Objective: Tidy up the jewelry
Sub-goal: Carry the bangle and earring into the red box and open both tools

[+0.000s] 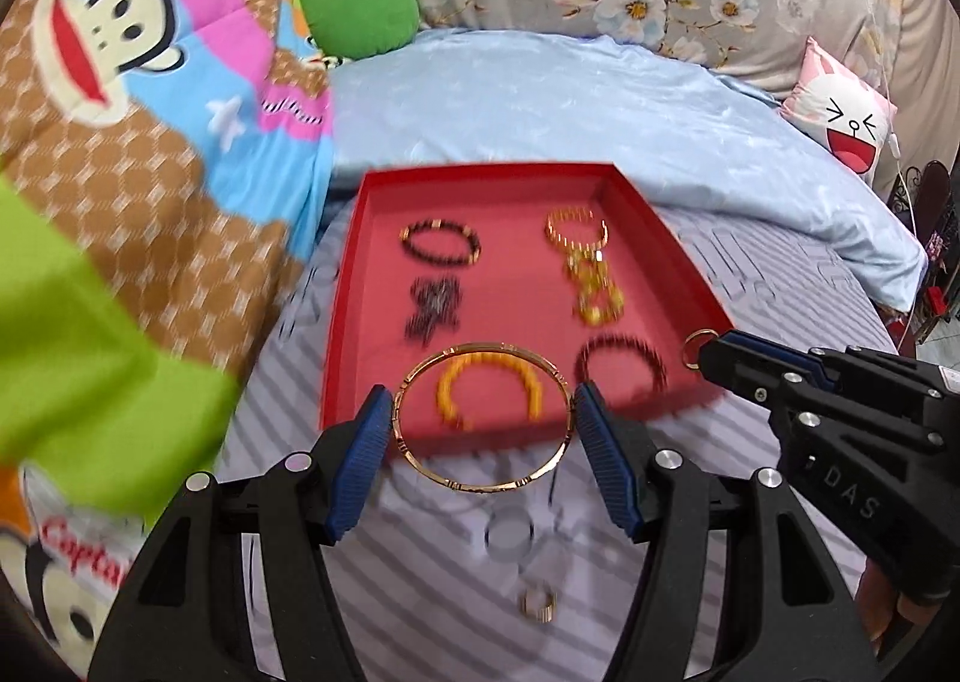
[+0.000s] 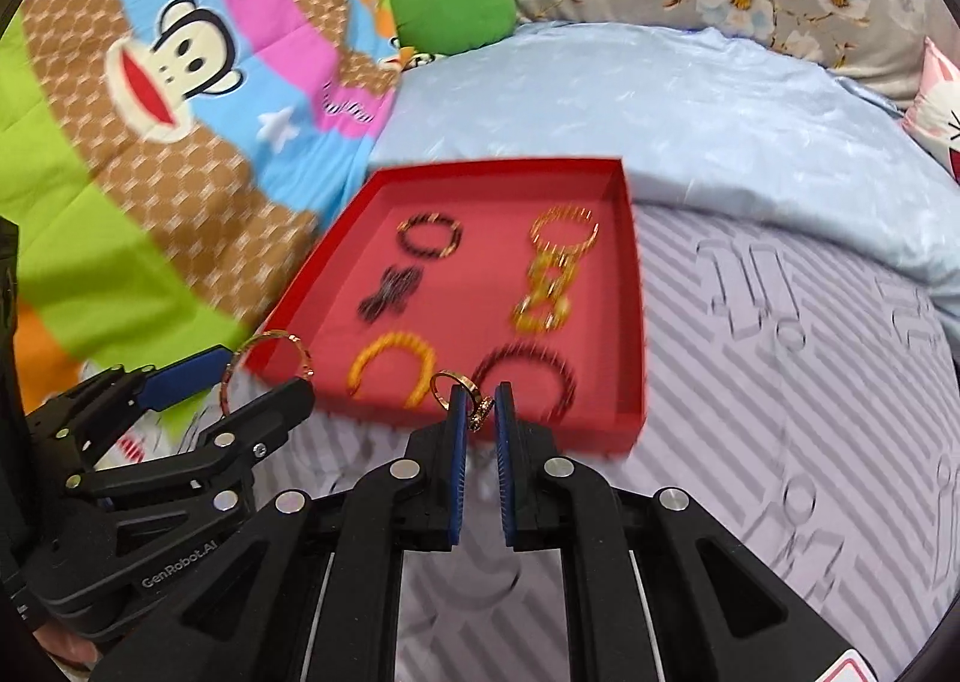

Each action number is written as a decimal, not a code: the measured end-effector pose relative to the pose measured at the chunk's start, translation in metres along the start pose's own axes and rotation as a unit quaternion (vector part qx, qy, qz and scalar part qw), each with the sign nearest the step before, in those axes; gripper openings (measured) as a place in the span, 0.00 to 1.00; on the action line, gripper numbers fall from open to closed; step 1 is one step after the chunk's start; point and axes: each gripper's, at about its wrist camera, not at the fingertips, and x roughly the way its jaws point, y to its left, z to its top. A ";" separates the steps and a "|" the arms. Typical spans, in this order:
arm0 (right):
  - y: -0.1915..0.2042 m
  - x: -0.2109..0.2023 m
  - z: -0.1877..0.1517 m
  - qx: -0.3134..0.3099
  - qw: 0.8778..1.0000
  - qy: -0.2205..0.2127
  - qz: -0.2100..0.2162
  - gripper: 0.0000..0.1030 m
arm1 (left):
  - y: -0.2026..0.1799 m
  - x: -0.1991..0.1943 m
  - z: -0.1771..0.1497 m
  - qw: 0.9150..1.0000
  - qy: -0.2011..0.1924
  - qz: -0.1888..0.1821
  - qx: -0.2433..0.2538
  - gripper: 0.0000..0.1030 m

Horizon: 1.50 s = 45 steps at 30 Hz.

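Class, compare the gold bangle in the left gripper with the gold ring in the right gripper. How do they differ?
The bangle is much wider than the ring. It spans wide-set fingers of the left gripper; the ring sits pinched in the nearly closed right gripper. Both are gold hoops held near the red tray's front edge.

The tray (image 1: 654,238) lies on the bed (image 1: 780,286), with the folded blanket (image 1: 540,100) behind it and the quilt (image 1: 150,172) to its left. Inside, two columns: at left, a beaded bracelet (image 1: 441,241) at the back, a tangled chain (image 1: 433,307) in the middle, an open cuff (image 1: 489,385) in front; at right, a ribbed bangle (image 1: 577,229) at the back, a chain cluster (image 1: 594,292) before it, a beaded loop (image 1: 621,367) in front. Two small rings (image 1: 538,604) lie on the bed before the tray. A cushion (image 1: 840,109) sits at far right.
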 end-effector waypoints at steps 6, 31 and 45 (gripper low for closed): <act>-0.009 0.037 0.029 0.008 1.000 0.010 -0.001 0.09 | 0.000 0.041 0.028 1.000 0.007 -0.006 -0.002 0.58; -0.034 0.110 0.075 0.015 0.999 0.031 -0.025 0.09 | 0.006 0.118 0.065 1.000 0.029 0.010 -0.004 0.61; -0.012 0.121 0.082 -0.015 0.999 0.036 -0.018 0.14 | 0.033 0.107 0.056 0.999 0.026 0.026 -0.034 0.70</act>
